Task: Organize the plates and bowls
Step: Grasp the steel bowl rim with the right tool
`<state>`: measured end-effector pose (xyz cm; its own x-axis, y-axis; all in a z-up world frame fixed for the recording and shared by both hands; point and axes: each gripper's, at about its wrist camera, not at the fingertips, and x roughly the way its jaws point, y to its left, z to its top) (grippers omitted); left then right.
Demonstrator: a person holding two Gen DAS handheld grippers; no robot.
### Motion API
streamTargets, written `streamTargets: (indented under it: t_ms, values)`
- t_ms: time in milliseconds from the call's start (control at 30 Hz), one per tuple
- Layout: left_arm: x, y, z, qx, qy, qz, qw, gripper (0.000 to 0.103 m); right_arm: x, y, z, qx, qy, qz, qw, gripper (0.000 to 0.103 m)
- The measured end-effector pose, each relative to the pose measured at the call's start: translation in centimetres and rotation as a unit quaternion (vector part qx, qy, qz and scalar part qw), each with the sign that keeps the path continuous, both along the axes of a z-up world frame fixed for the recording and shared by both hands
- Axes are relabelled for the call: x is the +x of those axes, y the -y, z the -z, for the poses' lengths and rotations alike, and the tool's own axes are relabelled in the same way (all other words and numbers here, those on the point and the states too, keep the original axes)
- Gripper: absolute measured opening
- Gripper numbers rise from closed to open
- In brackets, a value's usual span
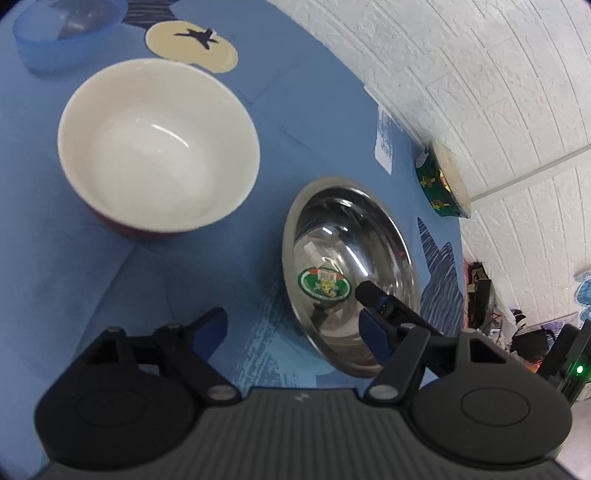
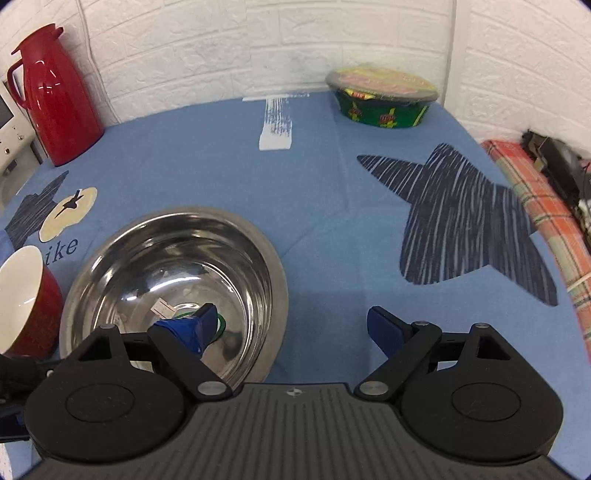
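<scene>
Two grippers were in view above a blue tablecloth (image 2: 325,177), which covered the table and carried dark star prints. The steel bowl (image 2: 173,280) stood upright on the cloth, with a green sticker (image 1: 324,283) on its inner base. Just beside it stood the red bowl (image 1: 159,147), white inside and upright; whether the two rims touched could not be determined. A red jug (image 2: 55,96) stood near the wall at the far left. A sealed green noodle bowl (image 2: 384,98) sat at the far edge, well apart from the steel bowl. A pale blue bowl (image 1: 62,33) lay beyond the red bowl. The left gripper (image 1: 291,314) was spread wide, one finger over the steel bowl's interior. The right gripper (image 2: 291,321) was likewise spread, holding nothing, its left finger over the same bowl.
</scene>
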<state>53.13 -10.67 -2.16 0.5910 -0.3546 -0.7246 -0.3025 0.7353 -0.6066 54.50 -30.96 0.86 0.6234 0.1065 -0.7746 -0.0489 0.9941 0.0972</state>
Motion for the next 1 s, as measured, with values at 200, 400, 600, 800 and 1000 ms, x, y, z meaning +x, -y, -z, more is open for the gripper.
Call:
streamTargets:
  t_ms: [200,400,600,800,1000]
  values:
    - [0.9,0.4,0.0,0.024,0.004,0.025,0.9994,0.028,-0.5,-0.3,-0.2,0.066,0.021,-0.036,0.997,0.064]
    - [-0.1,0.7,-0.6,0.046,0.008,0.092,0.9946,0.0,-3.2,-1.9,-1.2,0.081,0.001,-0.067,0.994,0.034]
    - [-6.0,-0.3,-2.4,0.074,0.023,0.149,0.9857,0.0,-9.5,-3.3,-2.8,0.089,-0.014,-0.069,0.994,0.037]
    - [-15.6,-3.1,-3.4,0.092,0.033,0.194,0.9761,0.0,-19.2,-5.9,-3.3,0.071,-0.003,-0.09,0.993,0.04]
    - [-23.6,-6.4,-2.8,0.095,0.048,0.228,0.9679,0.0,-26.4,-8.4,-2.8,0.07,0.009,-0.09,0.993,0.042]
